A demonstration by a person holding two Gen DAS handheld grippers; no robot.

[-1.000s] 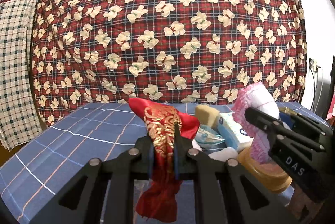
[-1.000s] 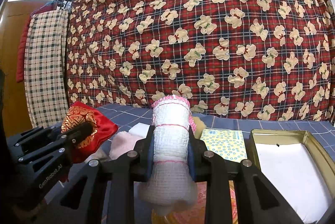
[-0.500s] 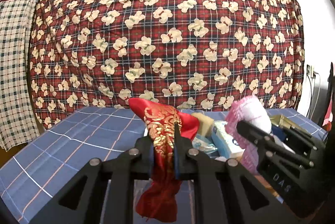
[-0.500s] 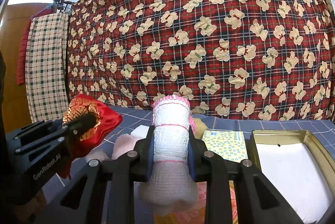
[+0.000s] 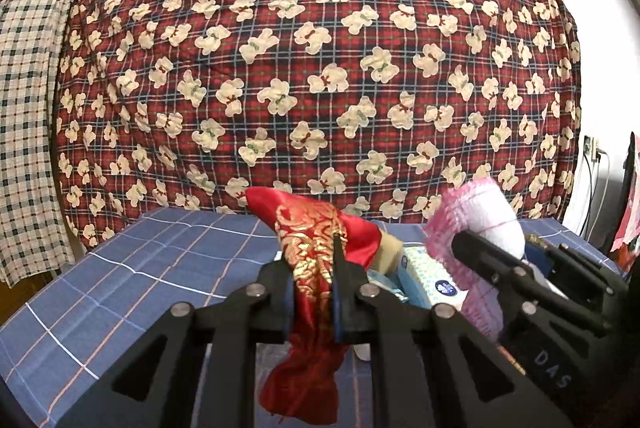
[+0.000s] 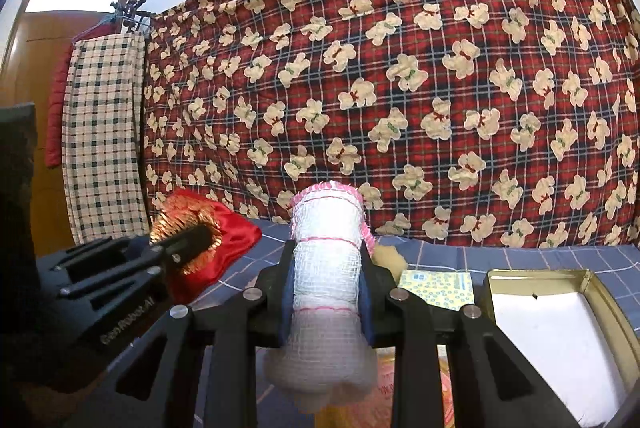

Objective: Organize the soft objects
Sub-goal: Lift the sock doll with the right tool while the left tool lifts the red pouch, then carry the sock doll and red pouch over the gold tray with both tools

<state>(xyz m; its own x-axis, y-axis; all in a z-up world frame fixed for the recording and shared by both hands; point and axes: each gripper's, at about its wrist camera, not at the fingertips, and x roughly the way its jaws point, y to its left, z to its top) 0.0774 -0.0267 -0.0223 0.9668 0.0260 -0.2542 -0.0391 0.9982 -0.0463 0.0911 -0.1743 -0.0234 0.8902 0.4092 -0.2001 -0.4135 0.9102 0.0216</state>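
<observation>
My left gripper (image 5: 314, 280) is shut on a red satin pouch with gold embroidery (image 5: 316, 252) and holds it above the table; the pouch also shows in the right wrist view (image 6: 208, 240). My right gripper (image 6: 326, 276) is shut on a white mesh cloth roll with pink edging (image 6: 326, 256), also held in the air. In the left wrist view the roll (image 5: 480, 220) and the right gripper sit to the right of the pouch. Both held objects are side by side, apart.
A table with a blue checked cloth (image 5: 132, 268) lies below. On it are a tissue pack (image 5: 428, 276), a tan sponge (image 6: 390, 256), a yellow dotted packet (image 6: 436, 284) and an open gold tin with a white inside (image 6: 544, 308). A red bear-print blanket (image 6: 400, 88) hangs behind.
Both grippers have risen with their objects; the table and the things on it sit lower in both views. Both grips are unchanged.
</observation>
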